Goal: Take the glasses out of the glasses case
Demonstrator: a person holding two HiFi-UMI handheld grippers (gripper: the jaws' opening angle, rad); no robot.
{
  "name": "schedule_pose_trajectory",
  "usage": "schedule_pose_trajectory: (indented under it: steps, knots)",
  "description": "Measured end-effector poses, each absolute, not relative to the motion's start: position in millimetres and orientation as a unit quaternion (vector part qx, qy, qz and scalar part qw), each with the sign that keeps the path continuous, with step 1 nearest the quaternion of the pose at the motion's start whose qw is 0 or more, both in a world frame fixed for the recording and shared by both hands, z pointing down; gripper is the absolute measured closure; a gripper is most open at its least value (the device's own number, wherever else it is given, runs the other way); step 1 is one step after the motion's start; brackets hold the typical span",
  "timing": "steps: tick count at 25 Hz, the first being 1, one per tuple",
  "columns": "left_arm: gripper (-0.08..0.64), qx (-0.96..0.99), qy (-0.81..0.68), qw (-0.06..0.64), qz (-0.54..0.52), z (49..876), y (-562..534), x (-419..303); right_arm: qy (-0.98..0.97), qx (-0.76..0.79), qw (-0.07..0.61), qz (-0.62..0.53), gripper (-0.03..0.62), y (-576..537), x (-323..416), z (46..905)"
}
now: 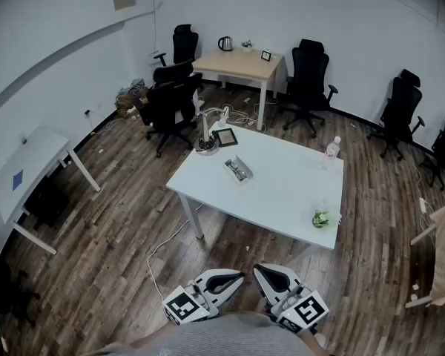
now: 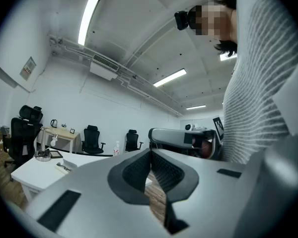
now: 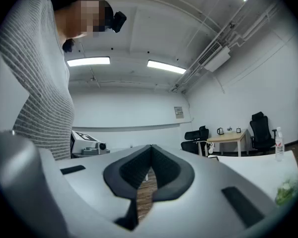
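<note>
Holding both tools at the bottom centre of the head view, you have the left gripper [image 1: 236, 278] and right gripper [image 1: 262, 271] side by side, each with its fingers pressed together on nothing. Farther up, the white table [image 1: 289, 195] fills mid-frame. The glasses case [image 1: 243, 177] sits on its left half with the glasses [image 1: 235, 169] inside, well apart from both grippers.

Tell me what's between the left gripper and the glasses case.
Head view: between left gripper and glasses case, only wood floor and bare table.
</note>
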State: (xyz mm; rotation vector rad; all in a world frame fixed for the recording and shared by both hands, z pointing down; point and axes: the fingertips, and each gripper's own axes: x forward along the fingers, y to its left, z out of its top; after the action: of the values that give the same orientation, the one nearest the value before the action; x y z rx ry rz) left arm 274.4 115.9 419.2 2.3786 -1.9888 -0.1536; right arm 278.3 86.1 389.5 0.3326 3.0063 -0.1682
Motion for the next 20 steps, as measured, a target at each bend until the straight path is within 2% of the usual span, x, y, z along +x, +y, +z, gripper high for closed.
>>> schedule_pose_trajectory:
  steps: [15, 20]
  knots:
    - [0.548, 0.767, -0.64, 0.031, -0.04, 424, 119, 282, 0.992, 0.103, 0.042, -0.066, 0.578, 85, 283, 397]
    - [0.548, 0.761, -0.647, 0.032, -0.039, 426, 118, 281, 0.983, 0.109, 0.067, -0.134, 0.577, 76, 284, 392]
